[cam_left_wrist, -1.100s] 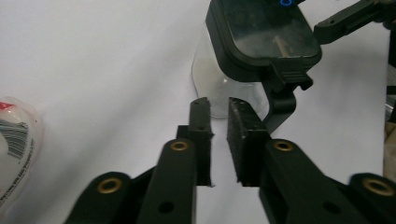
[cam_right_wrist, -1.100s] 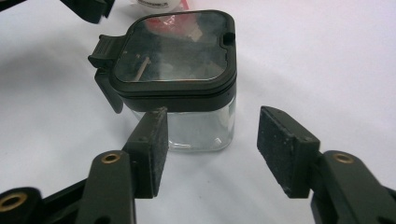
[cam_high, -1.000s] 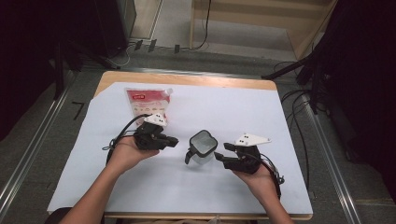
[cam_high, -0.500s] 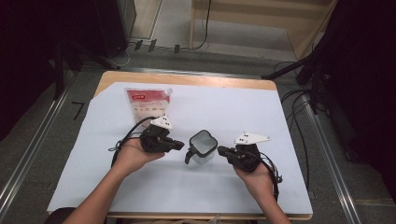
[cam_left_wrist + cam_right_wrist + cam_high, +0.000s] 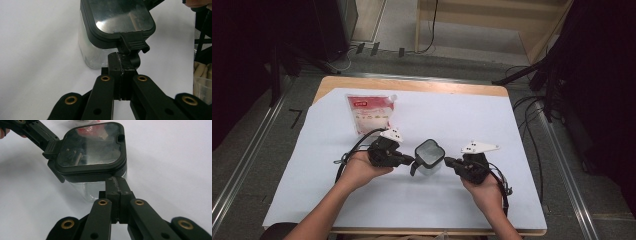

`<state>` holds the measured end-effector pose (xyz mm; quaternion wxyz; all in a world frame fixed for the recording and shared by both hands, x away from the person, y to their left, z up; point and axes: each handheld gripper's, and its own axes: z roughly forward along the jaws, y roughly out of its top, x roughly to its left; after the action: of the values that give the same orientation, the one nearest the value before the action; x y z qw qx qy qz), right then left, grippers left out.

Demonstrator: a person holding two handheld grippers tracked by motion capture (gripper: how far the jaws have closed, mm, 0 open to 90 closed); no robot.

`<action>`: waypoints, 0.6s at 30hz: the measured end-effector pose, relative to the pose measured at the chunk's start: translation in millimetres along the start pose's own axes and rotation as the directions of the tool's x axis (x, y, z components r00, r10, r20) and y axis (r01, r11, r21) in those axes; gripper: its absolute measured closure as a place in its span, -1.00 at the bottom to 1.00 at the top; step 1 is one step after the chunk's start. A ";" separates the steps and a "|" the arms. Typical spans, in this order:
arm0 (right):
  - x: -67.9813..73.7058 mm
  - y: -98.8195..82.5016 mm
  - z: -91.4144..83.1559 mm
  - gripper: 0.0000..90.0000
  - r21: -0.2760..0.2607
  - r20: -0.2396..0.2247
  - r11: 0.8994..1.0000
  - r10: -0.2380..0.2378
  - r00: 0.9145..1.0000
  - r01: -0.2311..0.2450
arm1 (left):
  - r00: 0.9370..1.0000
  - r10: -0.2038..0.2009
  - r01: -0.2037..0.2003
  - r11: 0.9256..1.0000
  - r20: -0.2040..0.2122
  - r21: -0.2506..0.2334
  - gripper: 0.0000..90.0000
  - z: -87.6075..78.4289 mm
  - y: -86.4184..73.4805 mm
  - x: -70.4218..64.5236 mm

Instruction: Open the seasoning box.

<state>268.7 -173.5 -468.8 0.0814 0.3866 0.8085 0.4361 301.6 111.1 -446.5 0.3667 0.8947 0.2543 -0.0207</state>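
White sheet over the table, and a clear container with a black lid stood upright mid-table, right between both grippers. Left gripper had its jaws pressed together at the lid's latch tab; right gripper was closed too, tips against the opposite side, gripping nothing. Squarish, no real long axis, lid facing up

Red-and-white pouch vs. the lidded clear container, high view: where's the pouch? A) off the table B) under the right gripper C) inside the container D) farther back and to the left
D: the pouch lies flat on the white sheet, behind and left of the container.
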 end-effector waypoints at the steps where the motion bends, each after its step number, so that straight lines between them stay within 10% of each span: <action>1: -0.5 0.2 0.3 1.00 -0.001 0.001 1.000 0.001 1.000 -0.001 | 1.000 -0.002 0.002 1.000 0.003 -0.006 1.00 0.9 -0.3 -0.7; 18: -4.9 6.6 12.0 1.00 0.020 0.003 1.000 0.006 1.000 -0.007 | 1.000 -0.001 0.001 1.000 0.000 -0.011 1.00 7.5 2.2 -11.6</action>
<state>281.4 -167.1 -472.0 0.0771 0.3905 0.8116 0.4276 293.6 99.7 -448.0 0.3715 0.8925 0.2550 -0.0196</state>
